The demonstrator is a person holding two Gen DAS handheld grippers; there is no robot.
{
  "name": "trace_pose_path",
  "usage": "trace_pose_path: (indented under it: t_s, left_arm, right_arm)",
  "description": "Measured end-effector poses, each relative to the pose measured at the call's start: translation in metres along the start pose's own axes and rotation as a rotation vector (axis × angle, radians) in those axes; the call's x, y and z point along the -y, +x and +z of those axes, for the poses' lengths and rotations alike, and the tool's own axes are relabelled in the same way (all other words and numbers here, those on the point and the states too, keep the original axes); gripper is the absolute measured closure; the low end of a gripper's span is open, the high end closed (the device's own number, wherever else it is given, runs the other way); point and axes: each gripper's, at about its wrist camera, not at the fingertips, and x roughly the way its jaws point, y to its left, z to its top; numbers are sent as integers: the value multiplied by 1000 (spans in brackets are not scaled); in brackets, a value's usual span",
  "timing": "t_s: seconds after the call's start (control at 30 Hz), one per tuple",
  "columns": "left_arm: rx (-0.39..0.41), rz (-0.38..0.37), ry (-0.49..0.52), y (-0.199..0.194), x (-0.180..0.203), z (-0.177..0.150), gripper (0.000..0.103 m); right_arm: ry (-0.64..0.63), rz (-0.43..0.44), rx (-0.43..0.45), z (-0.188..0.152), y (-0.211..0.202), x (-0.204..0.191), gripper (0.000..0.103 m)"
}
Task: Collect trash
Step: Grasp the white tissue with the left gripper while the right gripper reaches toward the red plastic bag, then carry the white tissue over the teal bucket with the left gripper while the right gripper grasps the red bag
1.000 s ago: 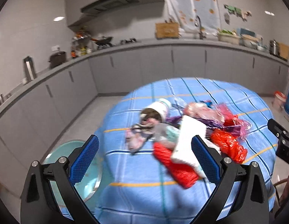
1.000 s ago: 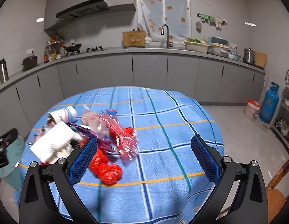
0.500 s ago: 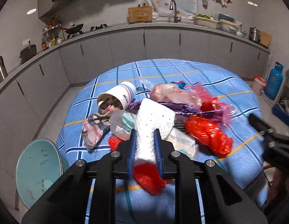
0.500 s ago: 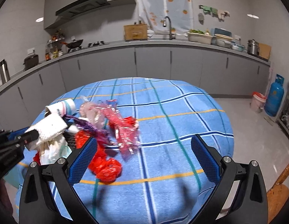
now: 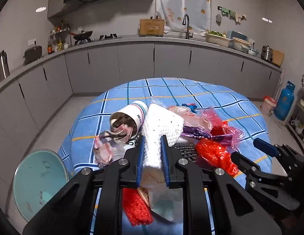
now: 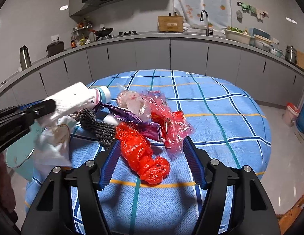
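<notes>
Trash lies heaped near the left edge of the round table [image 6: 220, 105] on a blue checked cloth. The left gripper [image 5: 152, 146] pinches a white textured sheet [image 5: 159, 125] between its blue pads, and the sheet looks lifted off the heap. It is soft and held only at one end, so it could slip out, or drag the paper cup [image 5: 130, 115] lying on its side just beside it and spill the rags stuffed inside.

The right gripper [image 6: 152, 152] is closing around a red plastic bag [image 6: 142, 152], its pads not yet pressing. Thin film may bunch and squirt out, or the pink cellophane [image 6: 169, 121] touching the bag may catch and trail. A teal bin [image 5: 39, 182] stands low beside the table, so a loose piece could drop past it to the floor.
</notes>
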Motion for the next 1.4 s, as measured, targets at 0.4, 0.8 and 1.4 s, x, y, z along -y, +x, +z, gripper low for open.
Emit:
trace_pose_path:
  t_s: [0.4, 0.8, 1.4]
  left_arm:
    - [60, -30, 22, 0, 11, 25, 85]
    - [132, 15, 15, -32, 0, 37, 87]
    - [86, 214, -81, -65, -61, 2, 87]
  right_arm:
    - [5, 25, -26, -4, 8, 4, 39]
    - [-50, 30, -112, -12, 25, -1, 53]
    - [-60, 73, 14, 19, -35, -16, 91]
